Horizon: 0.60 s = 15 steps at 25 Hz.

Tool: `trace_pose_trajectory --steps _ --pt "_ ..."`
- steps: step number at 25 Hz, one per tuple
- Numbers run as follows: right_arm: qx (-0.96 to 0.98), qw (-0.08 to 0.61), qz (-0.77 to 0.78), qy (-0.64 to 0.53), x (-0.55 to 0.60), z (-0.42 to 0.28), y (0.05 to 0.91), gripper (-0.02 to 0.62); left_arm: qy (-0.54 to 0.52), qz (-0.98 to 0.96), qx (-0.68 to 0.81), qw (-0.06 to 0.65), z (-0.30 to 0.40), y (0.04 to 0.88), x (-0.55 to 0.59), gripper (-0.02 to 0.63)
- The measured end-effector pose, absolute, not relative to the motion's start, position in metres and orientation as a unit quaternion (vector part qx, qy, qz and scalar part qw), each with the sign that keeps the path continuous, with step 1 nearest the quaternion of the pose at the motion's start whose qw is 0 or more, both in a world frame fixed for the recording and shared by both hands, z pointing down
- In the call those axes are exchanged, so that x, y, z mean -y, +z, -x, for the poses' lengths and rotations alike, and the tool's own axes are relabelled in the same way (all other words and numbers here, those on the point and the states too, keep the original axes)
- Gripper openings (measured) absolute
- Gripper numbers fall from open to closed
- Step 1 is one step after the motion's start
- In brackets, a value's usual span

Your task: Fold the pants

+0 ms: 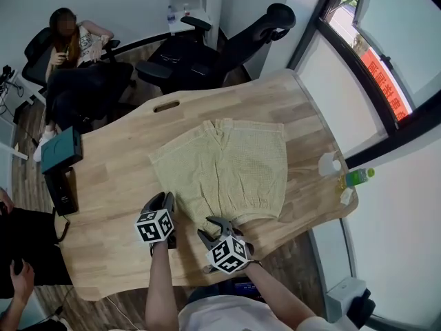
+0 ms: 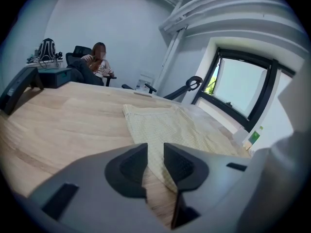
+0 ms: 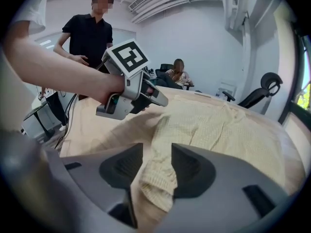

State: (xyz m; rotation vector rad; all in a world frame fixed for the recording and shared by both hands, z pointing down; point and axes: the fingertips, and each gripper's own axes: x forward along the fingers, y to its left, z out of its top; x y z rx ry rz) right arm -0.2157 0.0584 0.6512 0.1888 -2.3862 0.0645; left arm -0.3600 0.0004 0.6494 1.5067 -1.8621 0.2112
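Observation:
Pale yellow pants (image 1: 227,167), short in the leg, lie spread flat on the wooden table (image 1: 117,185). My left gripper (image 1: 164,200) is at their near left corner. In the left gripper view its jaws (image 2: 155,161) stand a little apart, open, and the cloth's edge (image 2: 170,127) shows just beyond the gap. My right gripper (image 1: 217,223) is at the near edge of the pants. Its jaws (image 3: 156,171) are open, and a bunched fold of the cloth (image 3: 218,125) lies in the gap without being pinched. In the same view the left gripper (image 3: 158,98) hovers over the cloth.
A teal-topped black device (image 1: 60,150) stands at the table's left edge. A white cup (image 1: 329,164) and a green bottle (image 1: 358,177) sit at the right edge. Beyond the table are office chairs (image 1: 207,54) and a seated person (image 1: 72,54). Another person (image 3: 90,33) stands at the left.

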Motion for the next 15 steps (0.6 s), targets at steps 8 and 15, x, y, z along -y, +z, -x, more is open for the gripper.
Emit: trace_pose_trajectory --steps 8,15 --pt "0.922 0.382 -0.066 -0.002 -0.055 0.213 0.667 0.194 0.107 -0.559 0.728 0.383 0.373 0.675 0.006 0.142" --pt "0.912 0.400 -0.085 0.014 -0.050 0.209 0.681 0.108 0.143 -0.561 0.715 0.393 0.368 0.684 0.015 0.209"
